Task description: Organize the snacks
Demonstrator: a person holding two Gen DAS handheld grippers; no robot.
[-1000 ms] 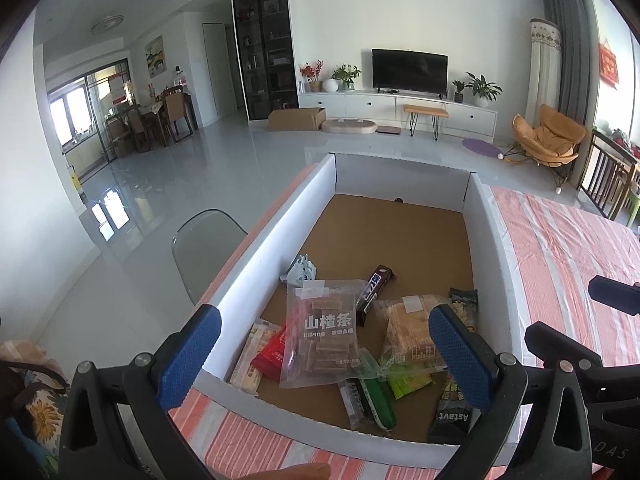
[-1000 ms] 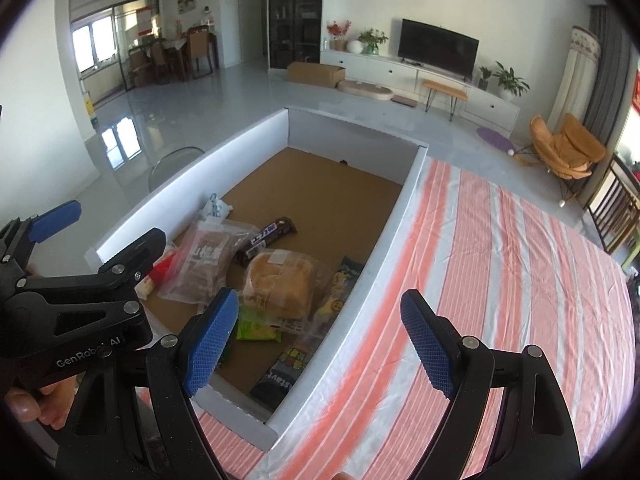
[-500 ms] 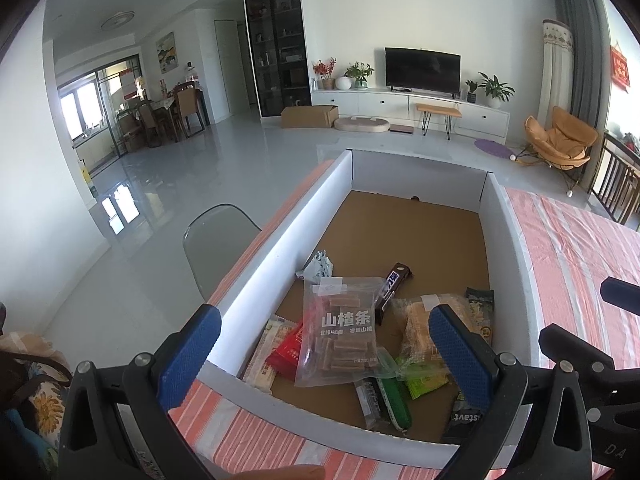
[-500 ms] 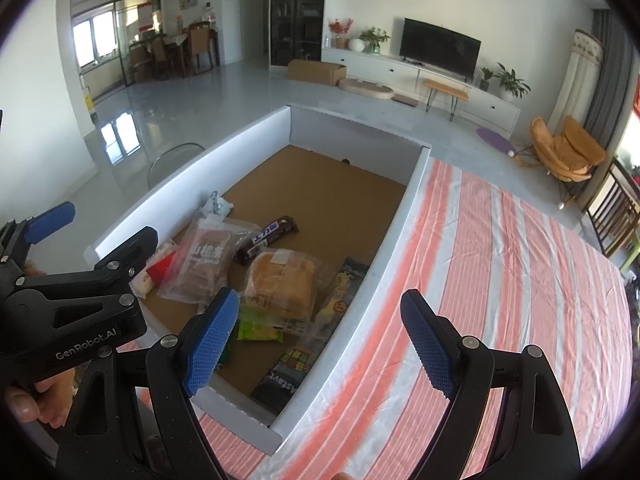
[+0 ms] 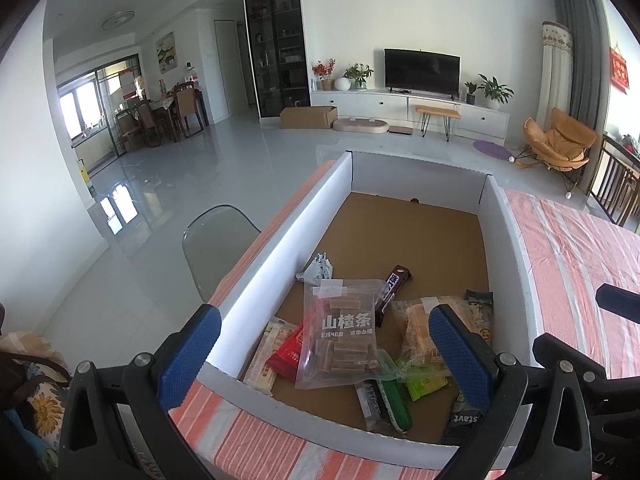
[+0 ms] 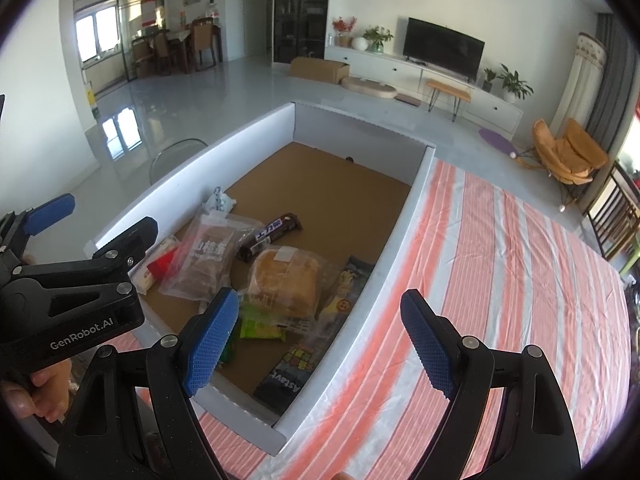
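The snacks lie heaped at the near end of the box on the striped table, which fits sorting either pending or finished. Both the left gripper and right gripper hover above with fingers apart, holding nothing. Any pick should take the top hawthorn bag by an edge, not crushing the bread.

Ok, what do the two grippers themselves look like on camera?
Both match: the left gripper and right gripper have black plastic frames with silver bolts and blue, dimpled finger pads. The left gripper's side reads "GenRobot.AI" in white. No cables or sleeves are visible.
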